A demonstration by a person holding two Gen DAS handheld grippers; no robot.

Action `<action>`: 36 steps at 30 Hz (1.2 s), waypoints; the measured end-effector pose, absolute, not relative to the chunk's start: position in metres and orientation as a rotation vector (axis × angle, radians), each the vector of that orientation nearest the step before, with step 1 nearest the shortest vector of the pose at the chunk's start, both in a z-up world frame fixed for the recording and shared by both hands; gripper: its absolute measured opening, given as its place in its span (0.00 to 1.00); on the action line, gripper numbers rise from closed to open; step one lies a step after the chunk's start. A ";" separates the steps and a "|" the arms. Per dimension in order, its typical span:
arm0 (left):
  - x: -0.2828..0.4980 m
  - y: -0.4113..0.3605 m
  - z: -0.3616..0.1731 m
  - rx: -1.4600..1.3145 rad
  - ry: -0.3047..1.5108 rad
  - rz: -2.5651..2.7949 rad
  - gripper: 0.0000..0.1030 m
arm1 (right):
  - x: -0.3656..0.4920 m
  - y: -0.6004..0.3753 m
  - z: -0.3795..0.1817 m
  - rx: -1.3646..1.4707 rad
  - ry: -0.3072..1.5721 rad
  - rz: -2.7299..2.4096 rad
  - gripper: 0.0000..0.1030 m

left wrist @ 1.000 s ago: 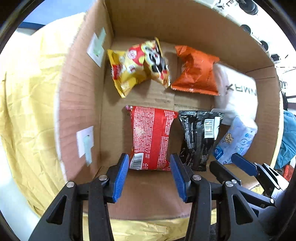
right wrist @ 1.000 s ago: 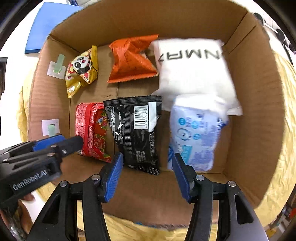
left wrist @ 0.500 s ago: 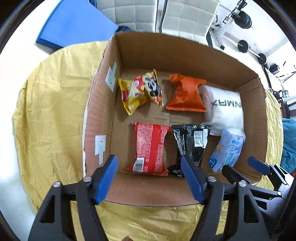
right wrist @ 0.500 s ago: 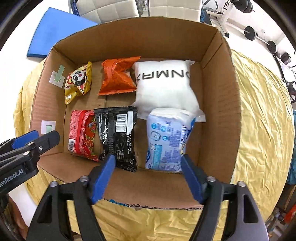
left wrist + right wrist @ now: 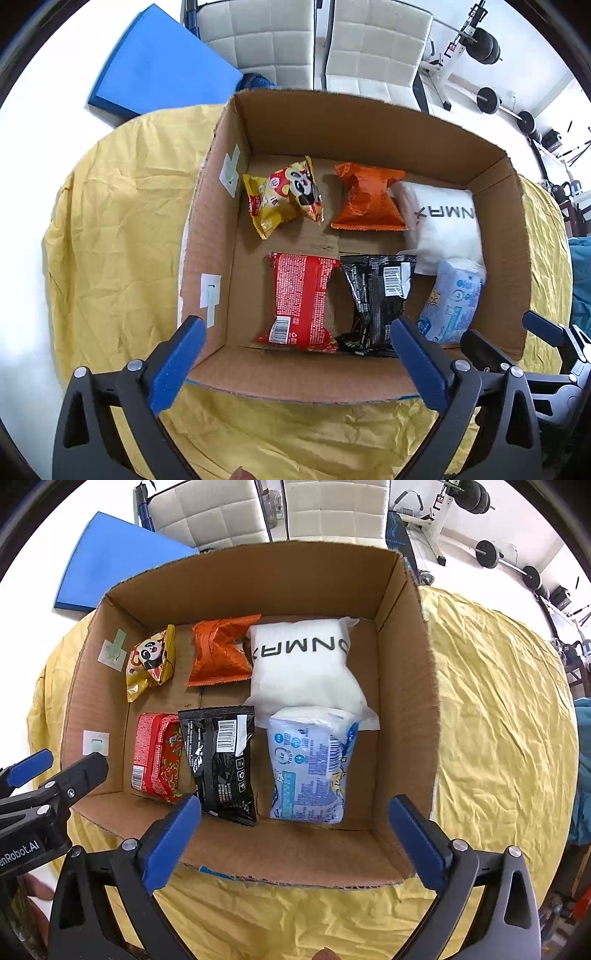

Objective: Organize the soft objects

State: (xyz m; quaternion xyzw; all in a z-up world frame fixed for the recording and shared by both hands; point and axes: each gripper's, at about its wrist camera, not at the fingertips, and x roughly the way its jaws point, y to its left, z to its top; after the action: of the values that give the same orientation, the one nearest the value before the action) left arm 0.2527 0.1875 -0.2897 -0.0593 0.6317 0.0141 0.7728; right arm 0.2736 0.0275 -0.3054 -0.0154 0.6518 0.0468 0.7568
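A cardboard box (image 5: pixel 207 258) (image 5: pixel 406 701) holds several soft packs in two rows. At the back lie a yellow panda snack bag (image 5: pixel 284 195) (image 5: pixel 149 661), an orange bag (image 5: pixel 365 201) (image 5: pixel 219 651) and a white pack (image 5: pixel 443 218) (image 5: pixel 306 664). In front lie a red pack (image 5: pixel 301 299) (image 5: pixel 157 755), a black pack (image 5: pixel 376 299) (image 5: pixel 221 760) and a light blue tissue pack (image 5: pixel 450 299) (image 5: pixel 312 764). My left gripper (image 5: pixel 295 350) and right gripper (image 5: pixel 295 829) are open and empty, above the box's near edge.
The box sits on a table with a crumpled yellow cloth (image 5: pixel 110 240) (image 5: pixel 498 720). A blue mat (image 5: pixel 162 70), white chairs (image 5: pixel 277 40) and gym weights (image 5: pixel 487 40) stand on the floor behind.
Both grippers have pulled up and back out of the box and opened wider. The packs have stayed in place.
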 end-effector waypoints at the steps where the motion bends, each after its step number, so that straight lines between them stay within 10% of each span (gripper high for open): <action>1: 0.250 0.187 -0.285 -0.126 1.358 0.034 1.00 | 0.272 0.027 -0.302 -0.034 1.411 0.102 1.00; 36: 0.105 0.165 -0.061 -0.121 0.961 -0.009 1.00 | 0.106 -0.023 -0.047 0.011 1.011 0.111 1.00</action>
State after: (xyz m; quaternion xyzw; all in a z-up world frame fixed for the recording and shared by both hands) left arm 0.1053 0.1648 -0.0607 -0.0581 0.4621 -0.0044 0.8849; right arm 0.1060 -0.0228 -0.0469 0.0052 0.4838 0.0531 0.8735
